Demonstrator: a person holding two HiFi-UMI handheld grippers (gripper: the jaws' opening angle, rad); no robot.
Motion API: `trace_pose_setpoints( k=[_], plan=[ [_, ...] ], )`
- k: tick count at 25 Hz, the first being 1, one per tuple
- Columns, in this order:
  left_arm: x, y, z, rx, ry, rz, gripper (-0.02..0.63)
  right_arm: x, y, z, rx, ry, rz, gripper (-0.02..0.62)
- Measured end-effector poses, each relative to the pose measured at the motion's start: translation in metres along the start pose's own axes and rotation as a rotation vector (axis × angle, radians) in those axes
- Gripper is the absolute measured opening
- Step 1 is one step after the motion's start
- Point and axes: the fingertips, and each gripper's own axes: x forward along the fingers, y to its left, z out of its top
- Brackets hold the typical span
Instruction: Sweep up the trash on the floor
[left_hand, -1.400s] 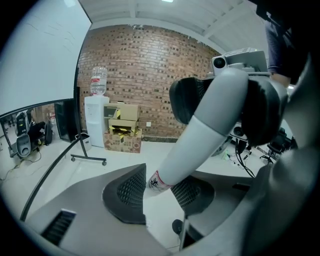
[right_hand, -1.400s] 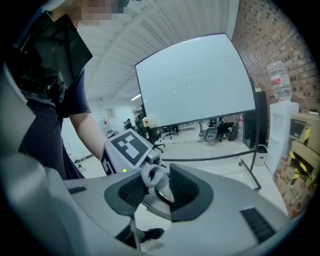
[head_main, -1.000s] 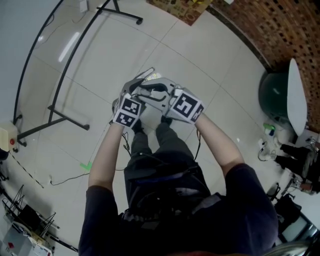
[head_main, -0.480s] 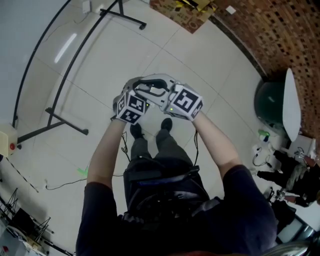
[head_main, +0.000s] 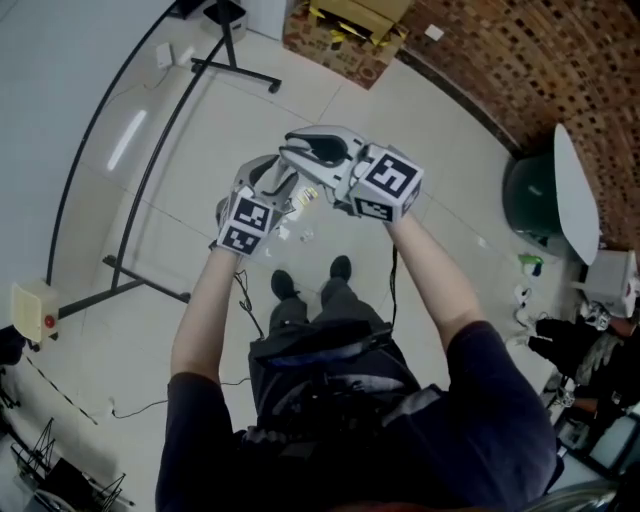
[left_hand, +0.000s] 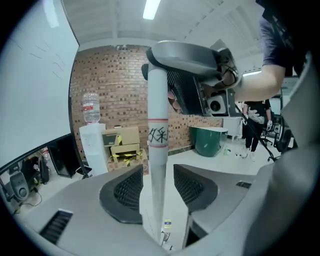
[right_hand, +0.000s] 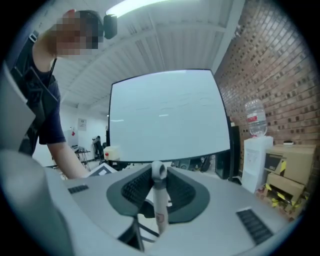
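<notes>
1. Two grippers are raised together in the upper middle of the head view. Both are at one white round pole (left_hand: 157, 100), which bears one red band and one black handwritten mark.
2. The left gripper (left_hand: 159, 181) is the lower of the two. Its two jaws have just been opening and stand wide apart. The pole rises upright between them with a gap on each side, so neither ribbed pad presses it.
3. The right gripper (right_hand: 158, 184) sits higher on the pole. Its two jaws have just been closing, and the dark ribbed pads pinch the pole's top end, which has one hanging hole.
4. Three small pale scraps of trash (head_main: 284, 233) can be made out on the pale tiled floor (head_main: 200, 130). They lie just under the grippers at the centre of the head view, ahead of the person's two dark shoes (head_main: 283, 284). One yellow-and-white scrap also shows at the bottom centre of the left gripper view, close beside the pole.
5. At the left of the left gripper view, one white water dispenser (left_hand: 91, 145) carries one clear bottle. Brown cardboard boxes (left_hand: 122, 142) are stacked just beside it against the red brick wall (left_hand: 110, 80).
6. One dark green round tub (left_hand: 209, 141) stands right of the pole there.
7. One white board (right_hand: 165, 115) fills the middle of the right gripper view.
</notes>
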Motion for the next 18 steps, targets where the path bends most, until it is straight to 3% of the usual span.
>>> trace_pose_setpoints(
  k=[4, 9, 13, 14, 18],
  plan=[
    [-0.040, -0.002, 0.042, 0.032, -0.067, -0.027, 0.221, -0.015, 0.026, 0.062, -0.014, -0.097, 0.046, 0.097],
    [-0.081, -0.036, 0.077, 0.243, -0.084, -0.100, 0.152, -0.035, 0.075, 0.127, -0.083, -0.183, 0.093, 0.096],
    [-0.093, -0.049, 0.084, 0.260, -0.119, -0.142, 0.132, -0.042, 0.098, 0.136, -0.128, -0.144, 0.142, 0.095],
    [-0.094, -0.052, 0.082, 0.254, -0.124, -0.148, 0.092, -0.042, 0.104, 0.135, -0.137, -0.132, 0.149, 0.095],
    [-0.090, -0.053, 0.090, 0.218, -0.163, -0.141, 0.067, -0.049, 0.117, 0.135, -0.222, -0.106, 0.123, 0.095]
  ],
)
